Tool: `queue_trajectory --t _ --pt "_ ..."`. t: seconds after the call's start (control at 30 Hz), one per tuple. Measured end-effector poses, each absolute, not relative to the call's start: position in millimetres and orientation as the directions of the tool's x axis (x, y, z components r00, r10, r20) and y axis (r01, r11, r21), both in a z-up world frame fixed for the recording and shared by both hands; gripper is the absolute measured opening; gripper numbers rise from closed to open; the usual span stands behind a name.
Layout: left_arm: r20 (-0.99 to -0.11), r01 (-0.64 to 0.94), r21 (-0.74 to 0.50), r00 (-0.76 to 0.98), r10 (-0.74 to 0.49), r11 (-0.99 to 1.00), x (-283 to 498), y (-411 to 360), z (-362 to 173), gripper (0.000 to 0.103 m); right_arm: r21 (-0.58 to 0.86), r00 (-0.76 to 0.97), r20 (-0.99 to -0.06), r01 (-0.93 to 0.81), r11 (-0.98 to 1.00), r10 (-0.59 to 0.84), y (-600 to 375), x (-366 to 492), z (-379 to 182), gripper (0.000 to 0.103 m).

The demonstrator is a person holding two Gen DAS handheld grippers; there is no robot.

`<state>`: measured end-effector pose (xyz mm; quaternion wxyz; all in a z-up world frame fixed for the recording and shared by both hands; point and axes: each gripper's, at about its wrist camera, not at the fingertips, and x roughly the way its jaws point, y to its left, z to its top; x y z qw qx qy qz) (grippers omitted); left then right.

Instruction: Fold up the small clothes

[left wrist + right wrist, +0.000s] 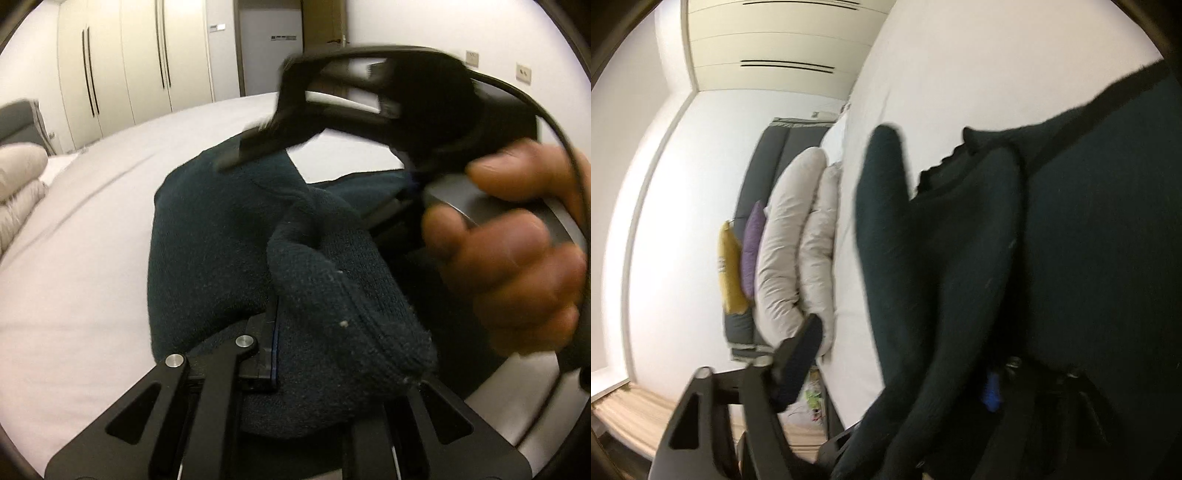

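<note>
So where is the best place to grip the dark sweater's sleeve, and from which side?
Probably the ribbed cuff, the loose end of the sleeve draped over the sweater. Come from the right: the thick edge faces there, beside the left gripper.

White bed (74,258) bears dark knit garment (207,251) (pillows (798,236) at head).

Garment (214,240): dark teal knit. Bed sheet (74,258): white. Pillows (790,236): beige. Cushions: one mustard (729,266), one purple (753,236). Wardrobe (122,66): cream.
</note>
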<state>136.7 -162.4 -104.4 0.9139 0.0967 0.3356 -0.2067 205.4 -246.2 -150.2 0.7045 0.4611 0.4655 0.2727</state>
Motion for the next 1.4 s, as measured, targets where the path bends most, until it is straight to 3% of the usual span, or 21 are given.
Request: queue_trajectory --t 0.1,0.3,0.33,0.37,0.5,0.57,0.9,1.1,1.3,1.4 --pt "-0.660 0.456 0.123 0.700 -0.270 0.881 133.1 -169.4 -107.6 0.007 0.866 0.413 -0.477 0.068 0.495 0.776 -244.8 213.5 -151.8 0.049" --pt "-0.652 0.474 0.204 0.719 -0.242 0.857 122.1 -176.9 -105.5 0.007 0.783 0.419 -0.575 0.036 0.620 0.702 -243.8 221.3 -135.5 0.047" --pt "-0.653 0.477 0.225 0.721 -0.232 0.849 119.3 -178.6 -106.1 0.007 0.771 0.420 -0.589 0.035 0.636 0.691 -245.4 221.2 -134.0 0.043" --pt "-0.649 0.481 0.251 0.728 -0.223 0.840 112.8 -183.7 -104.9 0.007 0.753 0.419 -0.605 0.024 0.658 0.677 -245.2 220.8 -131.9 0.033" --pt "-0.609 0.493 0.387 0.771 -0.185 0.779 90.8 -202.0 -104.9 0.007 0.689 0.422 -0.658 0.005 0.725 0.623 -248.2 213.7 -127.2 0.018" --pt "-0.590 0.497 0.425 0.786 -0.185 0.757 83.7 -210.4 -104.9 0.007 0.677 0.432 -0.664 0.002 0.736 0.610 -256.8 207.1 -121.9 0.015" --pt "-0.515 0.544 0.577 0.821 -0.246 0.609 44.0 -265.9 -99.1 0.007 0.665 0.483 -0.653 -0.005 0.747 0.584 -324.3 179.9 -103.9 0.014" --pt "-0.529 0.576 0.599 0.806 -0.266 0.556 38.6 -291.4 -116.0 0.007 0.685 0.498 -0.646 0.044 0.727 0.578 -367.1 165.2 -119.2 0.014" --pt "-0.548 0.575 0.642 0.807 -0.222 0.508 41.3 -289.3 -136.8 0.017 0.764 0.546 -0.578 0.102 0.637 0.606 -387.4 145.3 -148.5 0.016" --pt "-0.580 0.614 0.604 0.776 -0.247 0.508 33.0 -268.3 -128.9 0.025 0.787 0.564 -0.554 0.117 0.606 0.612 -392.1 129.4 -148.5 0.027"
